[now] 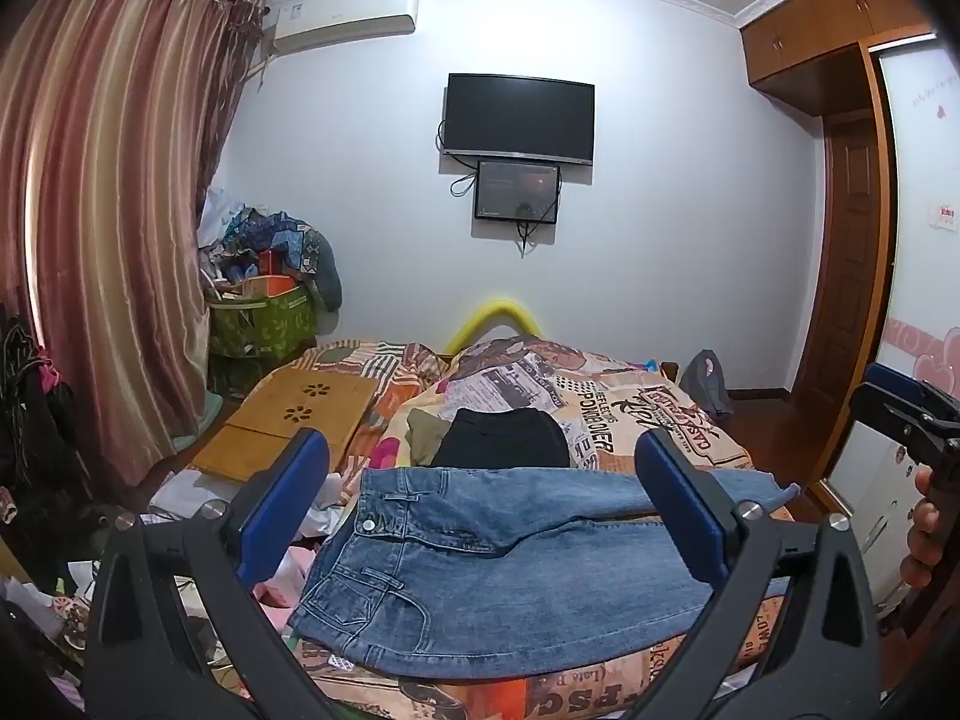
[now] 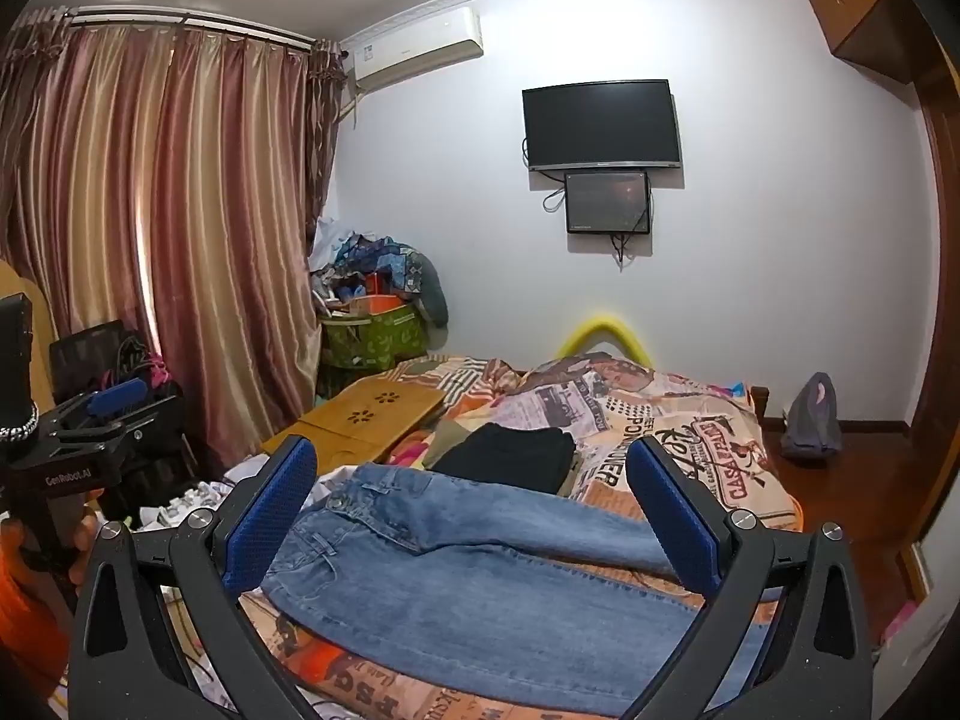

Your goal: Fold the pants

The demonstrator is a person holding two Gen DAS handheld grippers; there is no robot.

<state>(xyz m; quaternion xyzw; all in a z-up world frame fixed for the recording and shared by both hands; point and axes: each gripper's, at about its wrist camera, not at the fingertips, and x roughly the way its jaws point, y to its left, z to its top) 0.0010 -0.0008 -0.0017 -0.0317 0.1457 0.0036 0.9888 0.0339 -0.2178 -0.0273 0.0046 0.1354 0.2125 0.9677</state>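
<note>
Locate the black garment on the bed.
In both views the black garment lies mid-bed on the printed quilt, just beyond the jeans and right of the wooden tray.

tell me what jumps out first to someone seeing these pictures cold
The blue jeans come first, spread flat across the near end of the bed, framed by the open left claw. In the right wrist view the open right claw frames them too. Just beyond the jeans lie folded black pants on the busy printed bedspread, and a dark TV hangs on the far wall.
</note>
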